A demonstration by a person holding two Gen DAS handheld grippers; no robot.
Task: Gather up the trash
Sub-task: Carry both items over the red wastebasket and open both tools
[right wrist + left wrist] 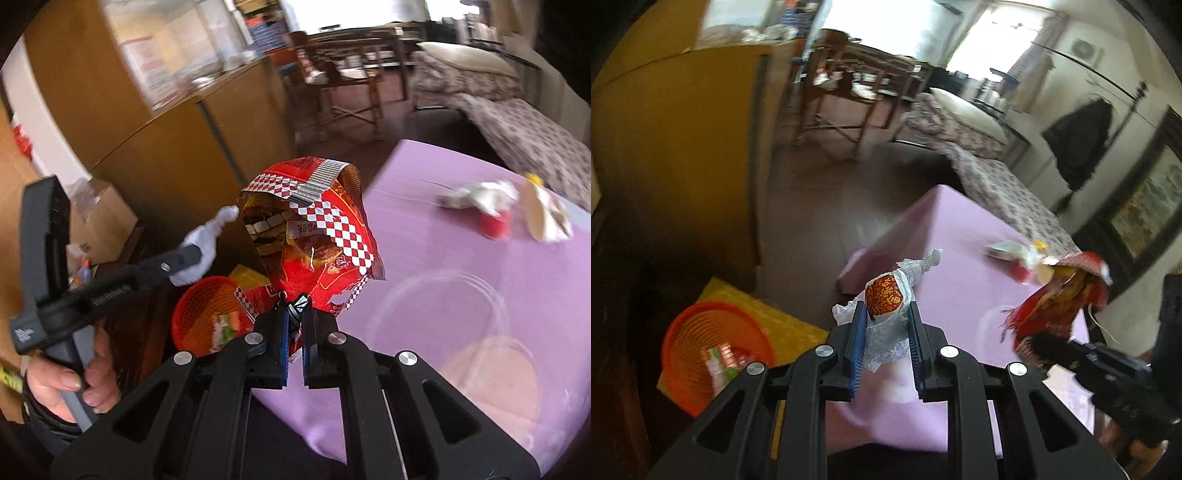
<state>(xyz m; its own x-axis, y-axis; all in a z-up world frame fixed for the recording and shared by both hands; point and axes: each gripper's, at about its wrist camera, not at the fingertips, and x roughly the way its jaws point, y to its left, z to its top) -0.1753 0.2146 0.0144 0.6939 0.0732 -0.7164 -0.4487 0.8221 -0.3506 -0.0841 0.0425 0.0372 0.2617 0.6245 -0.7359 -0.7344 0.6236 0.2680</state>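
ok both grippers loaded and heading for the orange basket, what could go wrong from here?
1. The right gripper pinches only the bottom corner of the open red snack bag; it may flop or spill.
2. The left gripper grips loose white wrapper around a red ball; it could slip out.
3. The orange basket sits off the purple table, low on the floor; a drop could miss.

left tongs point(888, 314) clamped, right tongs point(294, 317) pinched shut
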